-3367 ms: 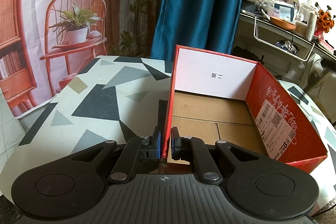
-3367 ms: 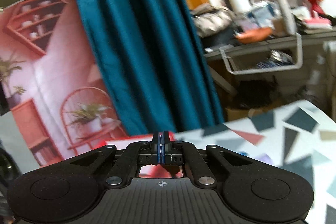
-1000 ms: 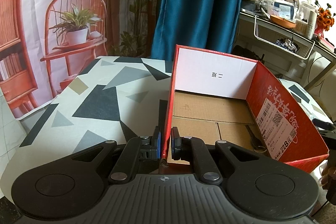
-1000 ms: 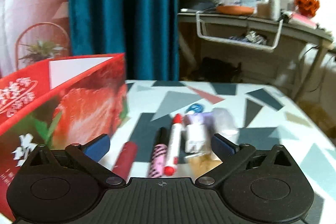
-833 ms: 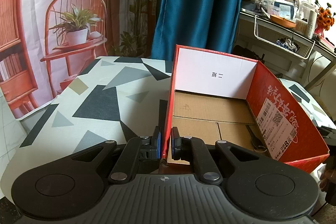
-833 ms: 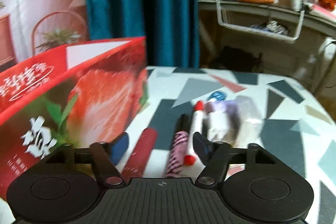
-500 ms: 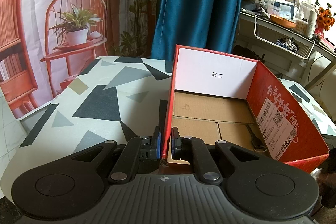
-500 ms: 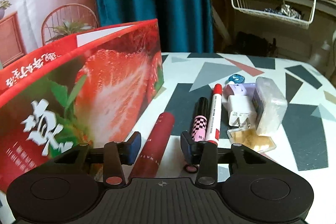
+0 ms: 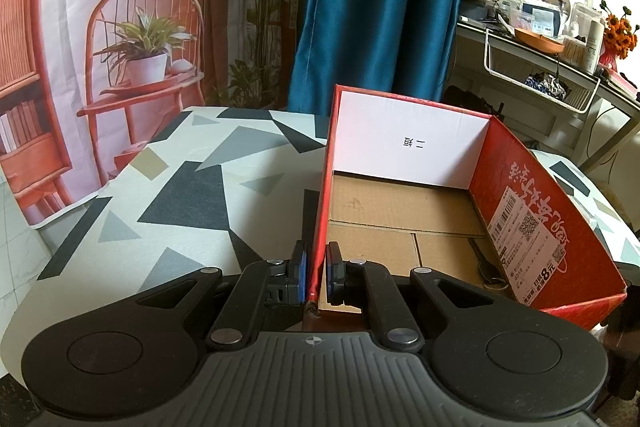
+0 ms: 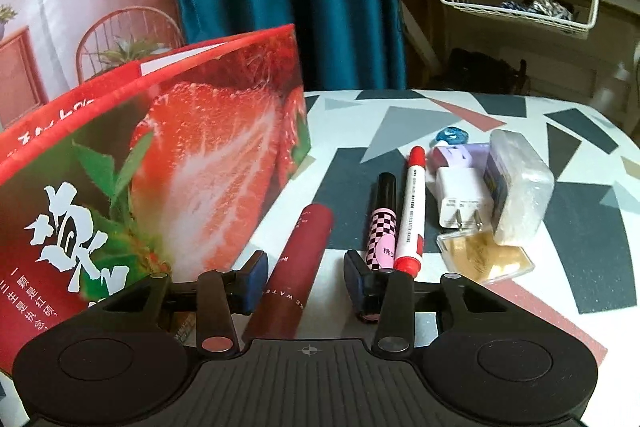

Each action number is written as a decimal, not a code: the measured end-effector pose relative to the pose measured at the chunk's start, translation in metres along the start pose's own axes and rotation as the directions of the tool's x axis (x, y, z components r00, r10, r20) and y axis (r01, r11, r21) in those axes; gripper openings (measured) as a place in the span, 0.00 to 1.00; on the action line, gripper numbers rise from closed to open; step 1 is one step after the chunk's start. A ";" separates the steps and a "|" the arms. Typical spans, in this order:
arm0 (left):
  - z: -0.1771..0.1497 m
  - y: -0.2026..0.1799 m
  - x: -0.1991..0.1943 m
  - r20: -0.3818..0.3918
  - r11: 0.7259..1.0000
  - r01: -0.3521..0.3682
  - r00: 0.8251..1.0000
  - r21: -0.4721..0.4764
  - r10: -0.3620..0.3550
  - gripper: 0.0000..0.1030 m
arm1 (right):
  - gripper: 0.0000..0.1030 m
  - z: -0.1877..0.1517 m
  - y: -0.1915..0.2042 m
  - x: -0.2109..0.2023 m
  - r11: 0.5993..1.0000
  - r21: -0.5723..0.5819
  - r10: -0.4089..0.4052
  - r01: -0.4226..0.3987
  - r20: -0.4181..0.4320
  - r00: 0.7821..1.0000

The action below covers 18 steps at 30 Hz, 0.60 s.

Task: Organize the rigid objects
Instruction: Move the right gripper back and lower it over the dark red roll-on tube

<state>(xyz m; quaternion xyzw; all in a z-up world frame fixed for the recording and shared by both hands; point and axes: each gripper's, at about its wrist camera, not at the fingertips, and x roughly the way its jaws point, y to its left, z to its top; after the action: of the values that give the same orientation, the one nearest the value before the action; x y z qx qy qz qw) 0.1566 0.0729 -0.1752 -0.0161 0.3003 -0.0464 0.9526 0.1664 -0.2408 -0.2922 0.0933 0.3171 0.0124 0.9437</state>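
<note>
While the left gripper [image 9: 316, 277] is clamping the red box [image 9: 520, 211] wall unchanged:
right gripper [image 10: 306, 277], lately wide, is sitting half-closed around the maroon tube [image 10: 298, 267].

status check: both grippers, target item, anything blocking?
Left hand-held gripper shut on box wall. Right hand-held gripper straddles dark red tube, pads not touching. Checkered pen close beside right pad.
</note>
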 end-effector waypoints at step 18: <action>0.001 0.002 0.000 -0.002 1.000 0.003 1.000 -0.009 -0.003 0.10 | 0.41 0.003 0.010 -0.038 0.952 -0.299 0.046 -0.066 -0.072 0.996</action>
<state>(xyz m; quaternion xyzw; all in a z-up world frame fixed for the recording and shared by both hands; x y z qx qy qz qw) 0.1569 0.0744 -0.1746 -0.0209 0.3014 -0.0466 0.9521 0.1384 -0.2344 -0.2652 -0.0428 0.3387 0.0901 0.9356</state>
